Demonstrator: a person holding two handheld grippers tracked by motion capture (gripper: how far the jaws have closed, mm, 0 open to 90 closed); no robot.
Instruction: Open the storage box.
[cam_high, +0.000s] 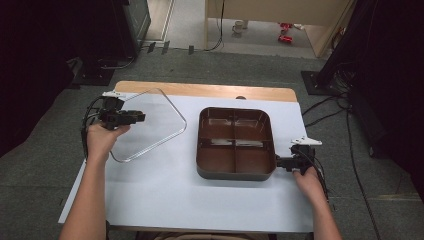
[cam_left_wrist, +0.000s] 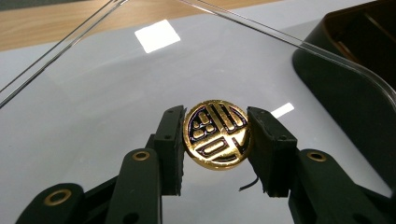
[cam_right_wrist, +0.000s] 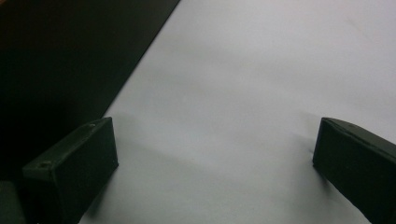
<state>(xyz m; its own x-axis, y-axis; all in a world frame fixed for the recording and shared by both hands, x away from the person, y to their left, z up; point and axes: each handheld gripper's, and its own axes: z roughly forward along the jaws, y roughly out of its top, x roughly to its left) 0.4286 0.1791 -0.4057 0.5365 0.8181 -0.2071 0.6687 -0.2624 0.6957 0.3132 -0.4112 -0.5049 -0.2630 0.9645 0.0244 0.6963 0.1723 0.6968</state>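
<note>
Step in hand: you have the clear lid (cam_high: 150, 122) lifted off to the left of the brown box (cam_high: 235, 142), and you are carrying it; it looks like the lid is either coming off or about to go on.
Left tongs (cam_left_wrist: 217, 140): closed on the gold round knob (cam_left_wrist: 218, 134) of the lid, one pad on each side of it; in the high view the left tongs (cam_high: 131, 117) sit over the near-left part of the lid.
Right tongs (cam_right_wrist: 212, 158): jaws stand wide with nothing between them, only bare table beneath; in the high view the right tongs (cam_high: 280, 162) sit just beside the box's near-right corner, and whether they touch it you cannot tell.
Lid: transparent, rounded square, tilted, with its far edge ahead of your left tongs.
Box: dark brown, four compartments, all looking empty, to the right of your left tongs and just left of your right ones.
Next move, as a judgement: keep the squeeze on the knob steady, since a round knob can twist in flat pads, and keep the lid level as you bring it down.
Surface: a pale grey-white sheet (cam_high: 200, 200) on a wooden table (cam_high: 210, 90), bare apart from box and lid.
Room: grey carpet (cam_high: 40, 165), black stands and cables to both sides, a pale doorway beyond.
</note>
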